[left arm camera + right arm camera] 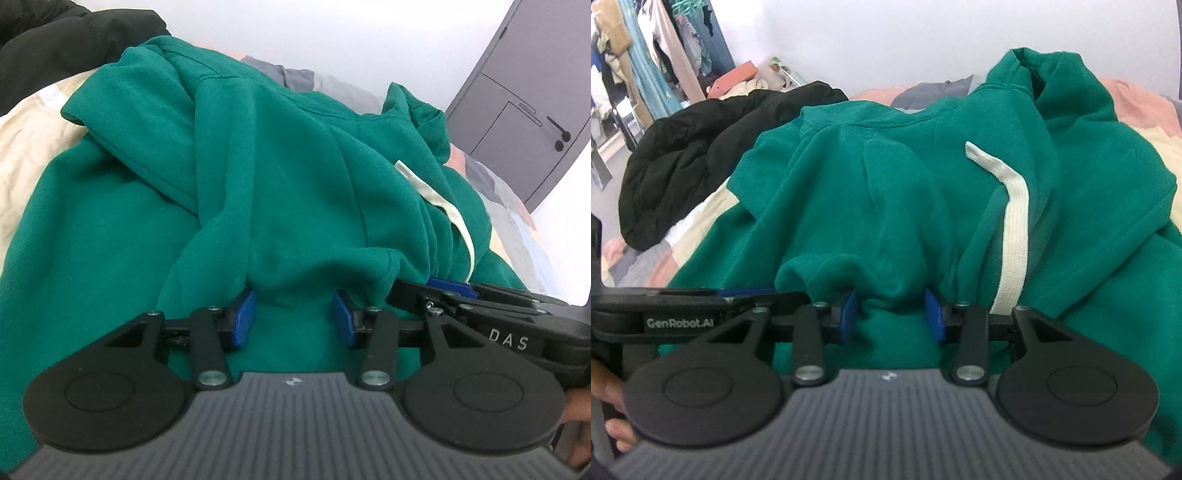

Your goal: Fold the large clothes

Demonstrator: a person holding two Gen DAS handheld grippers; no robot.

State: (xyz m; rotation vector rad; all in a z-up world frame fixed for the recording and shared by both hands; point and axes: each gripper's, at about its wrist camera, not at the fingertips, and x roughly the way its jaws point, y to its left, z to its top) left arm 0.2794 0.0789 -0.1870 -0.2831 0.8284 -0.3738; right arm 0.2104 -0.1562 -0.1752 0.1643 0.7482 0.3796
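Folding is mid-step: the green hoodie (258, 166) lies bunched on the bed (26, 147), its white drawstring (1015, 229) showing. Left claw (293, 319) and right claw (892, 314) sit side by side, each half-closed around a hem ridge. Next, I judge, they should carry that edge over evenly.

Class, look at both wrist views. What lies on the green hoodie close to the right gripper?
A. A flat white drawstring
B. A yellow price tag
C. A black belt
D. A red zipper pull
A: a flat white drawstring runs down the green hoodie to just beside the right gripper; no zipper pull, tag or belt shows on the hoodie.
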